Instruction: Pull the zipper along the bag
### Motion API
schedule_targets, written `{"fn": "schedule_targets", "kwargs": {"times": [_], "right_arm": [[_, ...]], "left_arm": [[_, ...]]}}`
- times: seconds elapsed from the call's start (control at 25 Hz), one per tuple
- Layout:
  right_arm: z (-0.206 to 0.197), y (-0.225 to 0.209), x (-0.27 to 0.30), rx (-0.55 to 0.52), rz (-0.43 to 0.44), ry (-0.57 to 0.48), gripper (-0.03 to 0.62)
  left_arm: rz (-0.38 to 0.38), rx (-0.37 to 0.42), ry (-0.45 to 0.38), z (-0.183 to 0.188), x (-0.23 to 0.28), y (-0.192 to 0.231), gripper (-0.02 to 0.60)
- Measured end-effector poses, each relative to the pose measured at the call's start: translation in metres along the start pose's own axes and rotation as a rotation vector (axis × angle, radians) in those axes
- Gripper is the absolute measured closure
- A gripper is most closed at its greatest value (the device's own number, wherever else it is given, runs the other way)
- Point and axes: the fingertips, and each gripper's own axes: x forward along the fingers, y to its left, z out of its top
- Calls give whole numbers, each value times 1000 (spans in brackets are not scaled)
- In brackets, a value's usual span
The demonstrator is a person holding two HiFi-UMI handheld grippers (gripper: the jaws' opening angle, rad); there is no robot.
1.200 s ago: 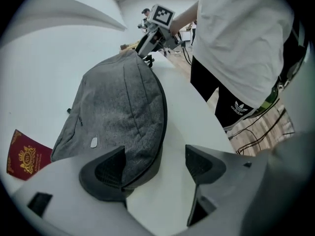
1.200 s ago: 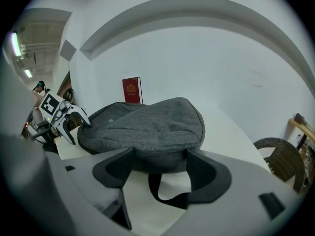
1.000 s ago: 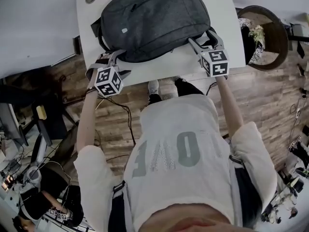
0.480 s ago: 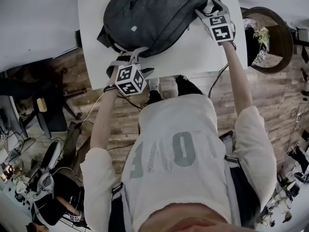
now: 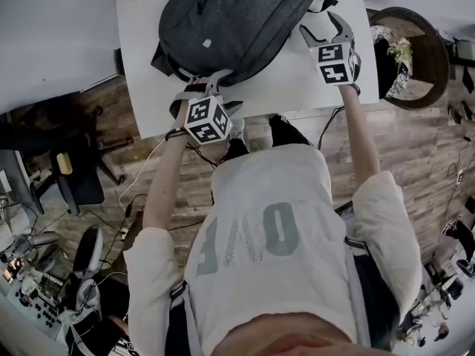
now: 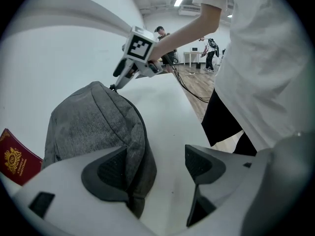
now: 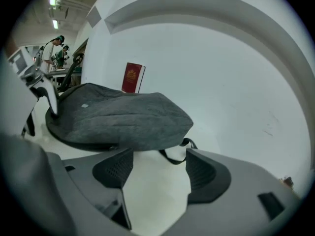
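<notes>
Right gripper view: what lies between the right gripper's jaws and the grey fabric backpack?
Mostly bare white table, crossed by a thin black strap loop trailing from the backpack; the right gripper view shows it.

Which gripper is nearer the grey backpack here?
Left. The left gripper has the backpack edge between its open fingers; the right gripper sits open just off its side, only table between its fingers.
</notes>
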Motion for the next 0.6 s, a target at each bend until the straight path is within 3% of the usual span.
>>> {"fn": "schedule_targets", "kwargs": {"times": [0.16, 0.28, 0.6], "right_arm": [[-22, 47, -19, -58, 29, 36, 241], [-24, 67, -15, -14, 25, 39, 241], [-29, 72, 0, -10, -43, 76, 252]], "left_arm": [[0, 10, -6, -1, -1, 1, 216], [-4, 10, -9, -2, -1, 0, 216], [7, 5, -9, 0, 0, -1, 216]]}}
